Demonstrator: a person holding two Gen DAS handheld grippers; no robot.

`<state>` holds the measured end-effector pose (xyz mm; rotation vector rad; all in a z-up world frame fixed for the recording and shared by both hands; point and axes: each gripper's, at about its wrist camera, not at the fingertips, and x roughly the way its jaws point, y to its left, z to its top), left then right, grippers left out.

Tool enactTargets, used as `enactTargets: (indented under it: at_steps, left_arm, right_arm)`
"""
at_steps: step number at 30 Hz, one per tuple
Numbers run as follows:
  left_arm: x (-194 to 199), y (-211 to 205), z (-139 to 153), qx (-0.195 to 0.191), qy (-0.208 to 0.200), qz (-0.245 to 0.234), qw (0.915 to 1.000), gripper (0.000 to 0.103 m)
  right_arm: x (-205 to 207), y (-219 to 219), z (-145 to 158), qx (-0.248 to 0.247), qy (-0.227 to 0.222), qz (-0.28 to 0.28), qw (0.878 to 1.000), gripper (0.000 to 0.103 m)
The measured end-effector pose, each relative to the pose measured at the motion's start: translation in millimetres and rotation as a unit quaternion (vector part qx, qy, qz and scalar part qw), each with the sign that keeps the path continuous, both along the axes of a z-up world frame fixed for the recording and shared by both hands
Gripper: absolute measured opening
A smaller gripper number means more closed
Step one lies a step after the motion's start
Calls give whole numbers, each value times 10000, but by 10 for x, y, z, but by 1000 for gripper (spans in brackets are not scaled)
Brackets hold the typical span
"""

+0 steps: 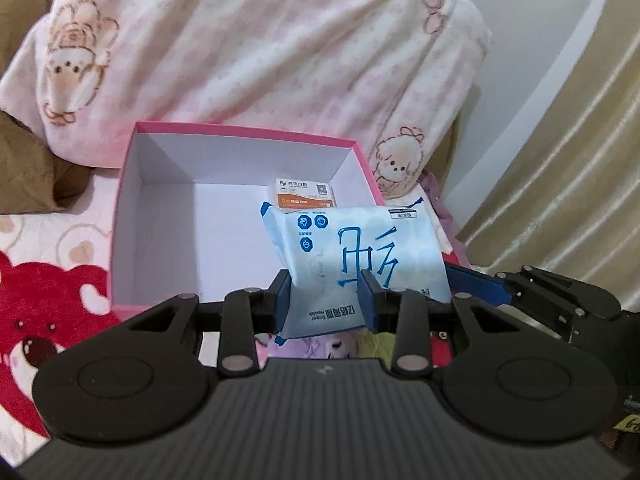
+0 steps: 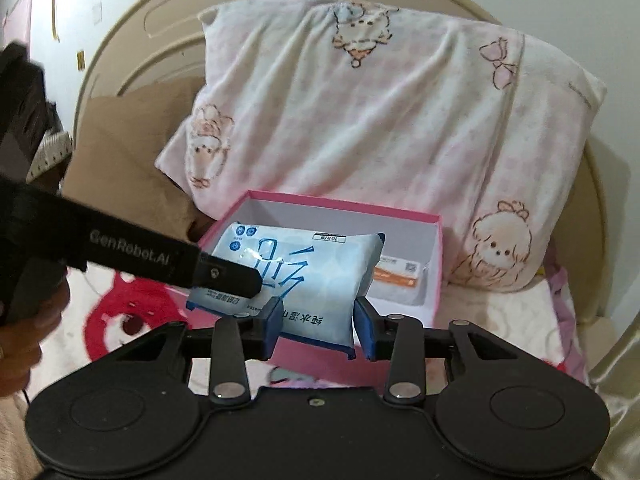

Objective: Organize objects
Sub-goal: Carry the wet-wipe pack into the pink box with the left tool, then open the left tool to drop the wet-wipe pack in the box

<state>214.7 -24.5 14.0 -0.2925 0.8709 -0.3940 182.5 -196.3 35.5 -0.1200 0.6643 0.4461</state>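
L gripper (image 1: 326,300): blue pads clamped on near edge of the soft light-blue plastic wet-wipe pack (image 1: 360,256), pack pinched between them.
R gripper (image 2: 316,322): jaws either side of same pack's near-right corner; left pad touching, right pad just beside it, cannot tell if it presses.
Wipe pack: held up, tilted, over near-right part of the open pink cardboard box w/ white inside (image 1: 168,216).
Box contents: small white-and-orange flat packet (image 1: 306,196) on box floor, far-right, behind pack.
Box spot: on white bedspread w/ red bear print (image 1: 44,300).
Behind box: pink-white fleece pillow w/ cartoon dogs (image 2: 380,120), touching far wall.
Far left: brown cushion (image 2: 132,152).
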Motion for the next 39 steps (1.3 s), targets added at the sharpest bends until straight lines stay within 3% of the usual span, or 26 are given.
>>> enactTargets:
  at_steps: [5,11,19,25,34,39]
  left_arm:
    - [432,-114,-212,163,262,-26,9995,33]
    - [876,-89,-626,-56,906,168,9957,34]
    - [1073,-8,-1037,-396,1450,337,9881,34]
    - [1109,-27,-1110,-198,1574,268,9870,34]
    - [1311,-193,-1205,-15,1678,433,9849,34]
    - [1275,-209,-1100,169,1431,487,9884,49]
  right_arm:
    - [471,-37,-150,-92,430,-59,9990,44]
    - [877,85,-415,-540,1011,-140,9933,44]
    - [1182,248,-635,-1096,1515,-99,9823,43]
    - [1158,276,-724,-1164,1625,-164,9797,38]
    - [1244,353,-825,-1905,1502,-358,9695,34]
    - [1150,212,-712,-1458,1388,-383,9788,34]
